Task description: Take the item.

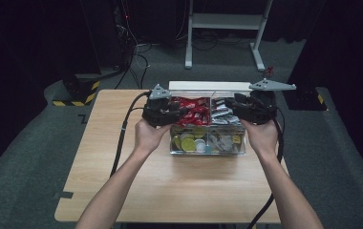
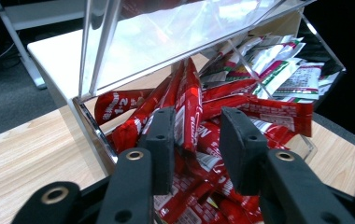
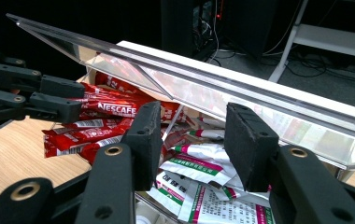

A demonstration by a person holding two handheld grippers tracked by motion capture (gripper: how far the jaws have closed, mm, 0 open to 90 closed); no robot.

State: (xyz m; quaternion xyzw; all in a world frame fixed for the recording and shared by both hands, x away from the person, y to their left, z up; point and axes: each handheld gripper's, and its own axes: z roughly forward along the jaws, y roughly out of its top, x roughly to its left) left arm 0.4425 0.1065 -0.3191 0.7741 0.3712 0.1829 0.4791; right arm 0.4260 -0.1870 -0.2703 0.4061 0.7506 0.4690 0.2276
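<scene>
Forearms [image 1: 122,186] over wooden table [image 1: 179,191]; dark room.

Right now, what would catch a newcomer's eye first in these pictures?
The clear plastic box at the table's far middle, lid raised, with bright red coffee sticks heaped in its back left compartment. White and green sachets fill the compartment beside them. The left gripper has its jaws around one upright red stick.

Box [image 1: 239,148] was clear glossy plastic, red sachets [image 2: 189,100] shiny foil-looking, table [image 1: 170,186] pale matt wood grain, gripper pads [image 3: 248,140] rough black.
</scene>
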